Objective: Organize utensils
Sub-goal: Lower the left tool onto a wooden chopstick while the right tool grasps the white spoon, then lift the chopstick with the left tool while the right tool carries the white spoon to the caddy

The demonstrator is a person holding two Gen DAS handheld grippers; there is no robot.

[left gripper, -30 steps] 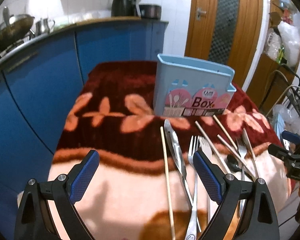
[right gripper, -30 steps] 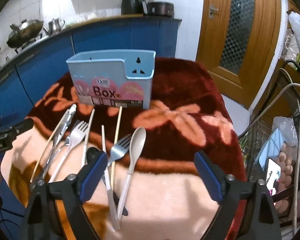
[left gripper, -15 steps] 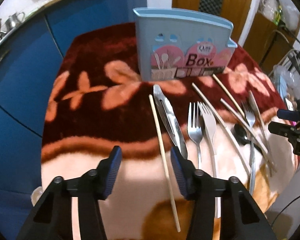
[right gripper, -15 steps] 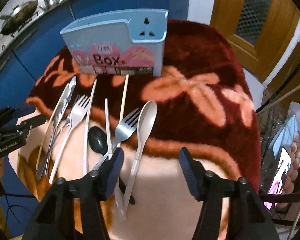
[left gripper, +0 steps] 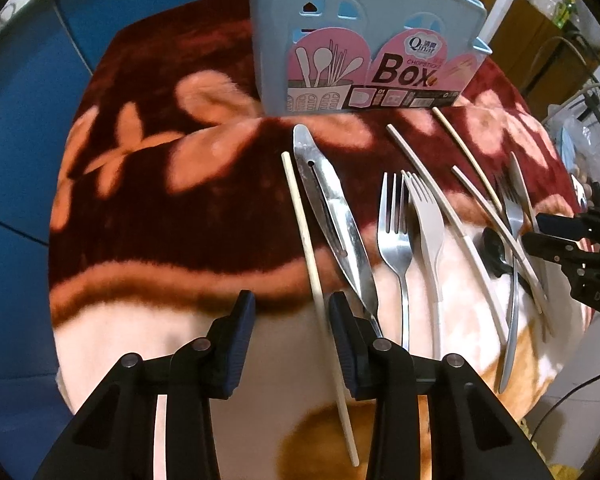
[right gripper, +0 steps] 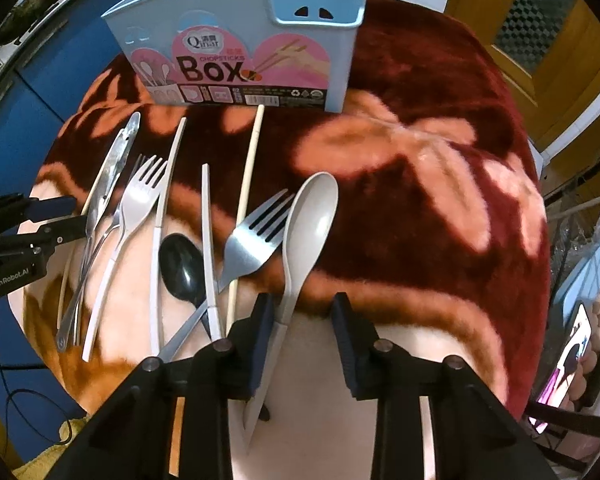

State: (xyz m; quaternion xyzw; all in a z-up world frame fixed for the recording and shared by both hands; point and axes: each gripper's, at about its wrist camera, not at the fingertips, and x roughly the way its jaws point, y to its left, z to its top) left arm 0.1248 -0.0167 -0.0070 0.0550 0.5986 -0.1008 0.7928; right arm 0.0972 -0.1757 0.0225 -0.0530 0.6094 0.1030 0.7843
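Two half-closed, just narrowing: left gripper (left gripper: 291,320) near chopstick (left gripper: 305,236), right gripper (right gripper: 303,322) astride light, stiff, seemingly ungripped spoon (right gripper: 309,220) handle before box (right gripper: 260,40).

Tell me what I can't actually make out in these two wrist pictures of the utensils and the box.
- Inside of the chopsticks box: both views, hidden by its own walls.
- Handle end of the beige spoon: right wrist view, hidden behind the right gripper; contact with the pads unclear.
- Lower handles of the steel fork and tongs: left wrist view, covered by the left gripper.
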